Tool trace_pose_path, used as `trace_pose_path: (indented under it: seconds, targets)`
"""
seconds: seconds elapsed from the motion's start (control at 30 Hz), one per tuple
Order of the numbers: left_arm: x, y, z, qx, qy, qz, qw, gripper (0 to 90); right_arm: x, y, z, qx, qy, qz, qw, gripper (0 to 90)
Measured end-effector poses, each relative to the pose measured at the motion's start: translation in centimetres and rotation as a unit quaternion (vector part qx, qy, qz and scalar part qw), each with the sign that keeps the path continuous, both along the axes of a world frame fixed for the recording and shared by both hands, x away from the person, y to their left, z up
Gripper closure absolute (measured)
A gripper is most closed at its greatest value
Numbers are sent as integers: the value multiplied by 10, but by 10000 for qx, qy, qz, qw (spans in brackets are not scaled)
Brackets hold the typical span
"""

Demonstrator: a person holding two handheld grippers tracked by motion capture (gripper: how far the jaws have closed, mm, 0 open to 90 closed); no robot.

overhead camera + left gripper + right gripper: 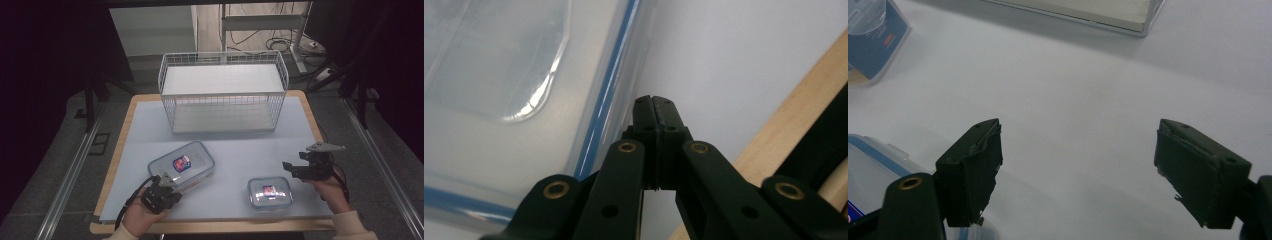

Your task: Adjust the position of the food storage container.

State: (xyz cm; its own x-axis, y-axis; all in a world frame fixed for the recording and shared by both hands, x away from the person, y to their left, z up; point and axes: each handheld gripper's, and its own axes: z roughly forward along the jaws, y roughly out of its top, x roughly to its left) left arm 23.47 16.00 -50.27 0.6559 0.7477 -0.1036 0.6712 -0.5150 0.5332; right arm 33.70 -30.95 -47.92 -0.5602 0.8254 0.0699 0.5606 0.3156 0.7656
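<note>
Two clear plastic boxes with blue-rimmed lids lie on the white table top. The large box is at front left, the small box at front right. My left gripper sits at the large box's near edge. In the left gripper view the left gripper is shut, jaws pressed together beside the large box's blue rim, with nothing visible between them. My right gripper hovers just right of the small box. It stands wide open over bare table, the small box's corner at its lower left.
A white wire basket with a shelf stands at the back middle of the table; its base lies ahead of the right gripper. The table's wooden edge runs close by the left gripper. Cables and desk legs lie on the floor beyond.
</note>
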Motion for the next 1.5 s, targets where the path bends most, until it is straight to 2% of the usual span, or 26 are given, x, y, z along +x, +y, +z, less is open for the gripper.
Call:
trace_pose_path:
  seconds: [0.17, 0.27, 0.47, 0.53, 0.6, 0.73, 0.8, 0.87, 0.93, 1.1, 1.13, 1.17, 1.23, 1.3, 1.33, 1.37, 1.4, 1.5]
  targets:
    - [7, 14, -3, 27, 11, 184, 9998, 900, 0, 0, 0, -9, 2, -2, 10000, 192]
    - [12, 25, -4, -38, 26, 300, 9995, 900, 0, -1, 0, -13, 3, -11, 10000, 192]
    - [19, 33, -6, -63, 35, 443, 9990, 900, 1, -2, -2, -47, 34, -33, 10000, 192]
    - [21, 37, -7, -166, 70, 474, 9987, 900, 1, -1, -2, -53, 39, -23, 10000, 192]
    - [17, 40, -6, -381, 91, 433, 9983, 900, 1, -1, -3, -63, 38, -6, 10000, 192]
    - [8, 42, 7, -622, -60, 328, 9975, 900, 1, 0, -2, -81, 37, -15, 10000, 192]
    - [6, 47, 17, -855, -148, 386, 9955, 900, 1, -1, -3, -88, 38, -18, 10000, 192]
    - [6, 57, 27, -941, -309, 516, 9937, 900, 2, -2, -4, -106, 47, -32, 9999, 192]
    - [8, 72, 35, -1052, -388, 783, 9906, 900, 1, -2, -3, -94, 41, -20, 9999, 191]
    - [20, 107, 42, -895, -513, 1479, 9836, 900, 1, -2, -1, -56, -29, 20, 10000, 190]
    - [29, 122, 37, -801, -472, 1749, 9802, 900, 1, -2, -2, -61, -25, 4, 10000, 190]
    - [29, 122, 37, -801, -472, 1749, 9802, 900, 1, -2, -2, -61, -25, 4, 10000, 190]
    - [41, 135, 28, -797, -372, 2005, 9757, 900, 1, -3, -2, -84, -15, -15, 10000, 190]
    - [52, 141, 16, -840, -170, 2100, 9739, 900, 1, -3, -3, -87, -11, -25, 10000, 189]
    - [59, 142, 5, -859, 27, 2082, 9743, 900, 1, -3, -3, -103, -11, -23, 9999, 189]
    - [59, 142, 5, -859, 27, 2082, 9743, 900, 1, -3, -3, -103, -11, -23, 9999, 189]
    - [64, 139, -6, -921, 220, 1995, 9753, 900, 2, -3, -3, -116, -9, -29, 9999, 189]
    - [64, 137, -10, -980, 309, 1932, 9758, 900, 2, -4, -4, -138, -11, -29, 9999, 189]
